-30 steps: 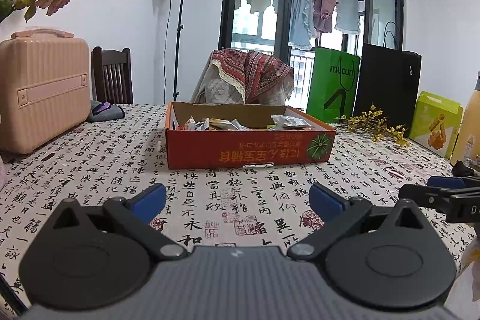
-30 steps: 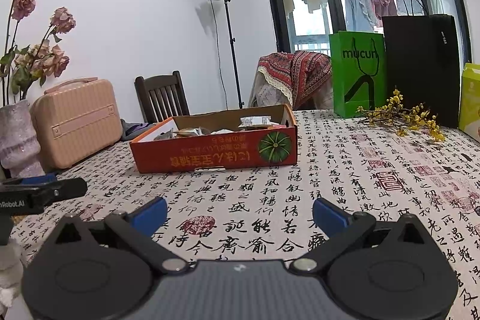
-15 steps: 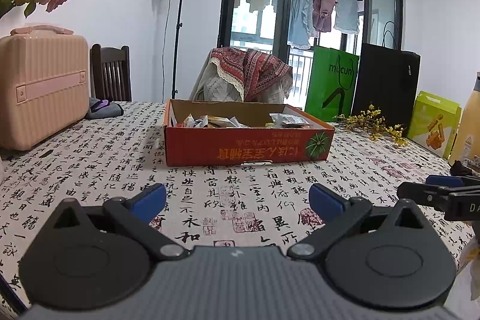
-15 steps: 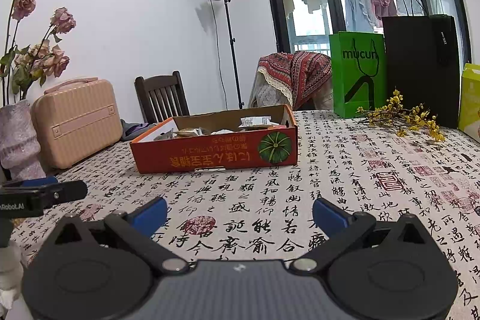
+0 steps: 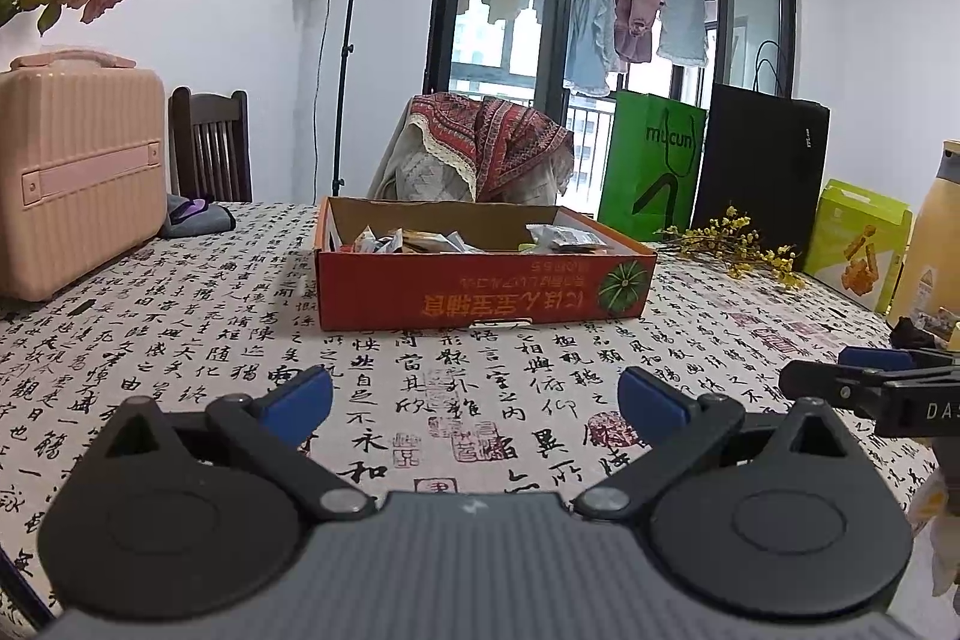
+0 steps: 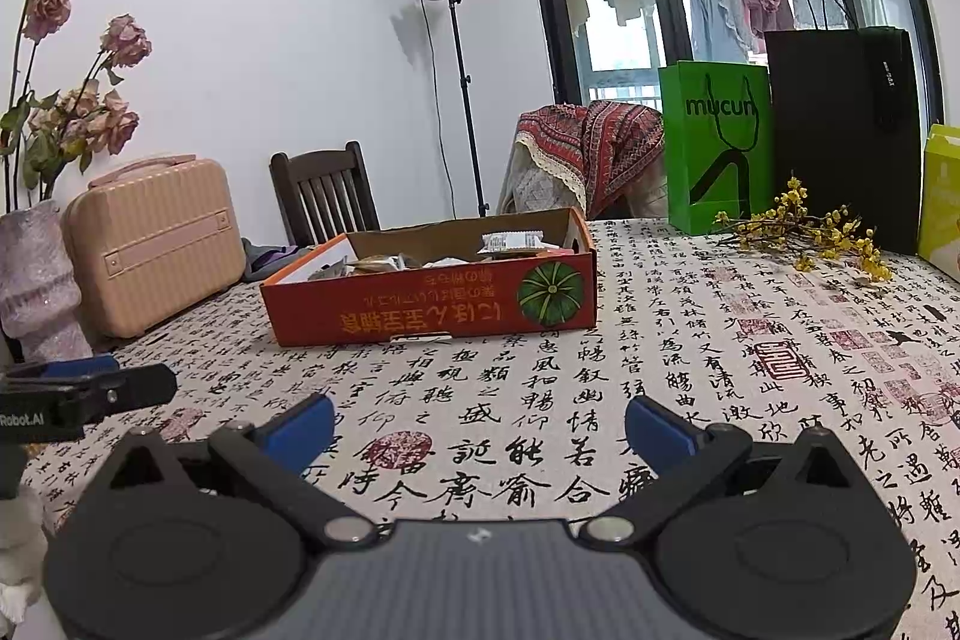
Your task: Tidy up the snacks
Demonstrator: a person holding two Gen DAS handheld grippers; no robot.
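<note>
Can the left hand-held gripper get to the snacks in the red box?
Probably yes. The left hand-held gripper is open, and only bare tablecloth lies between it and the red box. The box top is open, so the snacks could be reached from above.

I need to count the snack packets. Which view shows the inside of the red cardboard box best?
The left wrist view: it faces the red cardboard box squarely, showing the snack packets. The right wrist view sees it at an angle.

Red box (image 5: 480,292), calligraphy-print cloth (image 5: 180,340), blue-tipped tools.
</note>
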